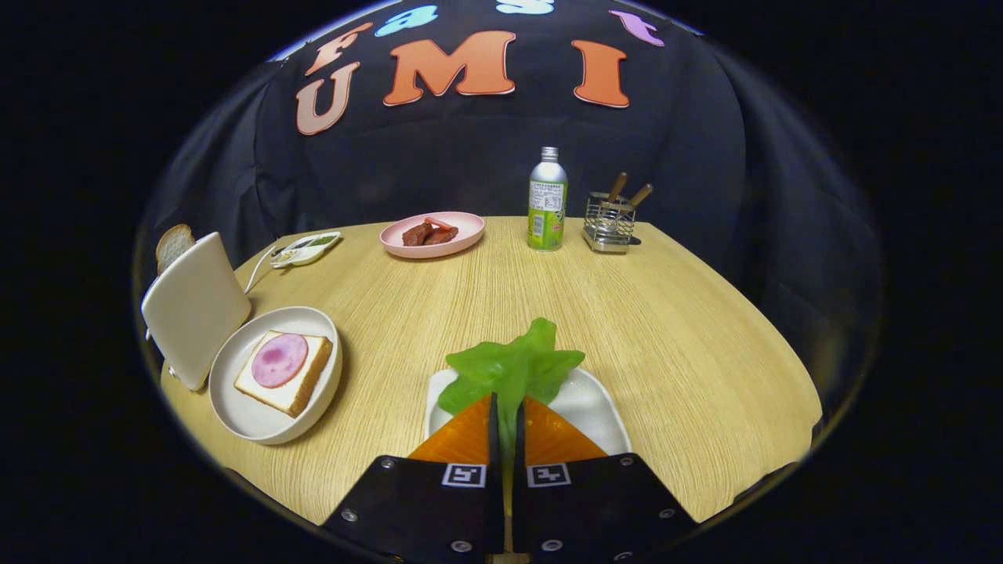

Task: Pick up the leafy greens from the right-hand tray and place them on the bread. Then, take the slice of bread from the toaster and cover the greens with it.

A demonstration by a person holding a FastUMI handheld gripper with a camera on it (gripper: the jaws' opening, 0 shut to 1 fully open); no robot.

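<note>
My claw (pixel 508 407), pinched tight on the greens (pixel 513 368), holds them over the tray (pixel 595 403) at the tabletop's near edge, bound for the bread (pixel 284 374).

Bright green leafy greens (pixel 513 368) on a white tray (pixel 595 407), pink ham (pixel 279 360) on white-faced, tan-crusted bread (pixel 302 376), a pink plate (pixel 462 227) at eleven o'clock, across a pale wood-grain table (pixel 666 329).

On the table (pixel 627 329): gripper (pixel 508 411) pinched the leafy greens (pixel 513 364) over the tray (pixel 592 403); left, plate (pixel 258 423) bearing bread (pixel 302 384), toaster (pixel 192 309) beside it; beyond, bottle (pixel 547 200), utensil rack (pixel 609 223).
</note>
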